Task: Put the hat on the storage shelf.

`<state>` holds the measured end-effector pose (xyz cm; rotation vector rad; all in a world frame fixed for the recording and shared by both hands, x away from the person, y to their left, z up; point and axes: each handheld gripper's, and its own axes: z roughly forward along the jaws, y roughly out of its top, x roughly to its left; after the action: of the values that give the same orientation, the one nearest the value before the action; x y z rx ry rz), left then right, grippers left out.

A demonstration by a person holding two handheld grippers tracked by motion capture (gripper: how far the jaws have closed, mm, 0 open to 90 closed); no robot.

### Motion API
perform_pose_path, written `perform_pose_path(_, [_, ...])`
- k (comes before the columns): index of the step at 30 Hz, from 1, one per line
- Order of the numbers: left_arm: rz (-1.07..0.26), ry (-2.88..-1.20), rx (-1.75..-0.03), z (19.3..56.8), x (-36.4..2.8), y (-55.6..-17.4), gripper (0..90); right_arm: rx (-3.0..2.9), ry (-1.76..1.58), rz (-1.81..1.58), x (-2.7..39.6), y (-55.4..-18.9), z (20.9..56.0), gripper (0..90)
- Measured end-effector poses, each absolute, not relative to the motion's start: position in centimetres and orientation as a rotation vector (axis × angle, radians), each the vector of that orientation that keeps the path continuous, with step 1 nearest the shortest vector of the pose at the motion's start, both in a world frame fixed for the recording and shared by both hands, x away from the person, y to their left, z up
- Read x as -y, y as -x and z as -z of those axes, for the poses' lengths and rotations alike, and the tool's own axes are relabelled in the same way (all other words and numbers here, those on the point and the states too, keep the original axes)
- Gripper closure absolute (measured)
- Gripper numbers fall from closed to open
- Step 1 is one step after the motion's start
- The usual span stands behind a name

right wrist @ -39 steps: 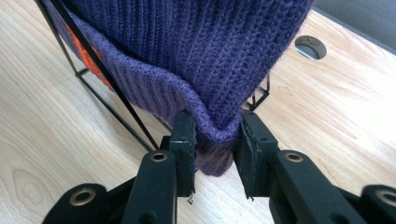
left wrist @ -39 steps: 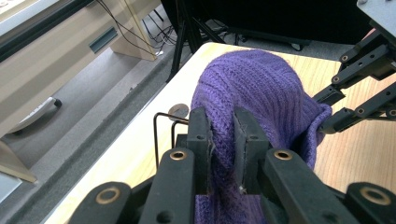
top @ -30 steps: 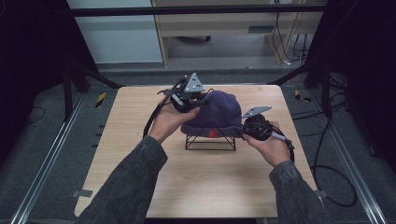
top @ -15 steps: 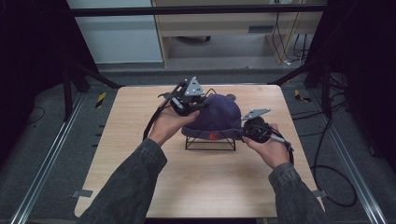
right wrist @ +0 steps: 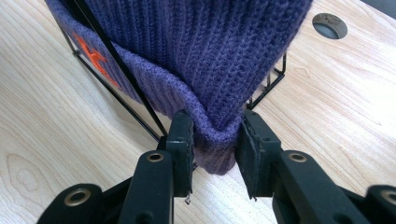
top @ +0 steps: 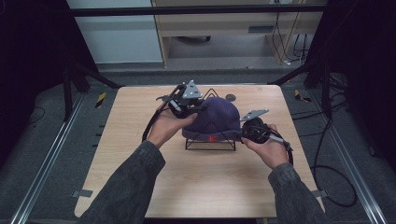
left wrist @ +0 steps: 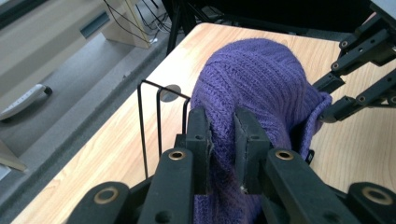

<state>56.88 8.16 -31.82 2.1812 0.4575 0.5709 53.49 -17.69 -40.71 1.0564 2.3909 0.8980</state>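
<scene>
In the high view, a purple knit beanie point(top: 215, 117) sits over a black wire stand point(top: 210, 143) near the middle of the wooden table point(top: 187, 186). The left gripper point(top: 198, 108) grips its left side and the right gripper point(top: 243, 132) its right brim.

In the left gripper view, the jaws are pinched tight on a fold of the beanie point(left wrist: 261, 88).

In the right gripper view, the jaws clamp the beanie's folded cuff point(right wrist: 212, 140), just beside the stand's wires point(right wrist: 116, 70).

Round grey grommet point(top: 230, 97) – wooden table point(top: 187, 186), yellow-black tape point(top: 100, 99) on floor
</scene>
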Motion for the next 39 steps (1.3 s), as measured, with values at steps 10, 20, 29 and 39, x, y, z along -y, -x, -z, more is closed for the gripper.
perform_pose_path(10, [-0.545,-2.191,-0.460,32.9,-8.3,-56.8,77.1,-2.411,-1.085,-0.887,17.5,-53.4,42.1,67.0])
perform_pose_path(20, [-0.511,-2.204,-0.467,33.5,-8.5,-56.8,75.6,-2.424,-1.088,-0.862,17.4,-53.4,42.3,66.4])
perform_pose_path(29, [-0.485,-2.193,-0.500,34.5,-9.0,-56.7,66.6,-2.432,-1.100,-0.869,17.5,-53.2,42.9,60.7])
perform_pose_path(39, [-0.506,-2.153,-0.502,33.6,-9.6,-56.2,62.1,-2.411,-1.107,-0.886,17.9,-52.7,42.4,59.2])
